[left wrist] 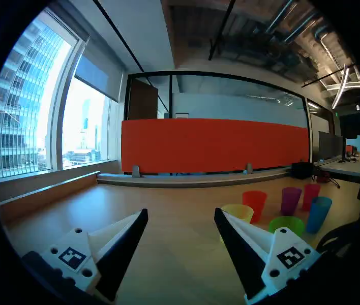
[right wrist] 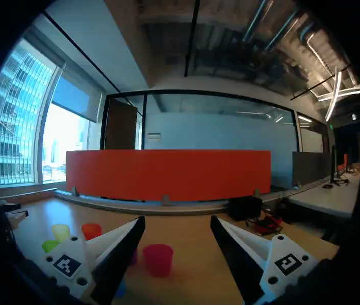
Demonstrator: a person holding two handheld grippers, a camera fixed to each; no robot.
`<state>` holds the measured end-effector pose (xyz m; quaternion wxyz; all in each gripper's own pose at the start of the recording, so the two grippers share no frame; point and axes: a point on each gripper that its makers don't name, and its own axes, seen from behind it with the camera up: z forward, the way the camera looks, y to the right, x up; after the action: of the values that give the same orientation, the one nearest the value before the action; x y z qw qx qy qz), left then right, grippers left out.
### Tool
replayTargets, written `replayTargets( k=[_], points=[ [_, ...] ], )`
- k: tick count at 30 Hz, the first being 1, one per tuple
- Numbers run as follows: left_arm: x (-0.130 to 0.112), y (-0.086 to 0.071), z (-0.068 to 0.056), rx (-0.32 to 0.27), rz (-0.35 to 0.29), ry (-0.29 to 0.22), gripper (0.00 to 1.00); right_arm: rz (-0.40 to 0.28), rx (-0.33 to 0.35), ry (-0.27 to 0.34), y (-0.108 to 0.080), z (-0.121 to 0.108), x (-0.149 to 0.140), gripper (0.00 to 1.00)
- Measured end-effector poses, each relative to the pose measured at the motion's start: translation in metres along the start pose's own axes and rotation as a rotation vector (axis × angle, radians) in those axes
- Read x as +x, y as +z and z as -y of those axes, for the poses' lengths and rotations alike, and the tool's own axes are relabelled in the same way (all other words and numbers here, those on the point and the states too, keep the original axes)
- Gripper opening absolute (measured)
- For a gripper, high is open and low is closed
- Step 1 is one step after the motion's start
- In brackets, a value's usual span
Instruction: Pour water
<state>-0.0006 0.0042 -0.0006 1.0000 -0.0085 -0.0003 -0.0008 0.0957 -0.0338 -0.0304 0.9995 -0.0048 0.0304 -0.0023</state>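
The cups for pouring water stand clustered on the wooden surface (left wrist: 180, 269). In the left gripper view they sit toward 4 o'clock: the yellow cup (left wrist: 238, 210) nearest the fingers, the red cup (left wrist: 255, 201) just behind it, then the purple cup (left wrist: 290, 199), the pink cup (left wrist: 310, 194), the blue cup (left wrist: 319, 213) and the low green cup (left wrist: 287, 223). None shows its inside, so I cannot tell which holds water, if any; that is the 1st hazard, since lifting the wrong 1 wastes the pour. The left gripper (left wrist: 180, 211) has its 2 fingers spread wide with nothing between them, and the yellow cup sits partly behind the finger at 5 o'clock. Closing in from here could nudge that cup into the red one, because the 2 look almost touching. In the right gripper view the pink cup (right wrist: 158, 259) stands alone near 6 o'clock, below the gap of the right gripper (right wrist: 177, 218), whose fingers are also apart and empty. It looks the easiest to take. The red cup (right wrist: 91, 231), yellow cup (right wrist: 61, 232) and green cup (right wrist: 50, 245) lie off at 8 o'clock, beyond the other finger. These cups look like thin plastic, so a hard squeeze may buckle a wall and slop water over the rim, and a rim without a spout may dribble onto the wood when tipped.
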Motion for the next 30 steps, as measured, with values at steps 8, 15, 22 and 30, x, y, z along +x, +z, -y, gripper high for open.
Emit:
replayTargets(
  k=[8, 15, 22, 30],
  points=[
    [0.0005, 0.0011, -0.0002, -0.001, 0.000, 0.000, 0.97, 0.001, -0.003, -0.001, -0.0014, -0.0009, -0.0017, 0.99],
    [-0.0007, 0.0001, -0.0019, -0.001, 0.000, 0.004, 0.97, -0.002, -0.007, -0.004, -0.0027, -0.0027, -0.0014, 0.99],
    [-0.0005, 0.0005, -0.0020, -0.002, 0.001, 0.004, 0.97, -0.005, -0.006, -0.008, -0.0040, -0.0039, -0.0002, 0.99],
    [-0.0007, 0.0007, -0.0018, -0.002, 0.000, 0.004, 0.97, -0.015, -0.010, -0.020, -0.0030, -0.0081, -0.0025, 0.99]
  ],
)
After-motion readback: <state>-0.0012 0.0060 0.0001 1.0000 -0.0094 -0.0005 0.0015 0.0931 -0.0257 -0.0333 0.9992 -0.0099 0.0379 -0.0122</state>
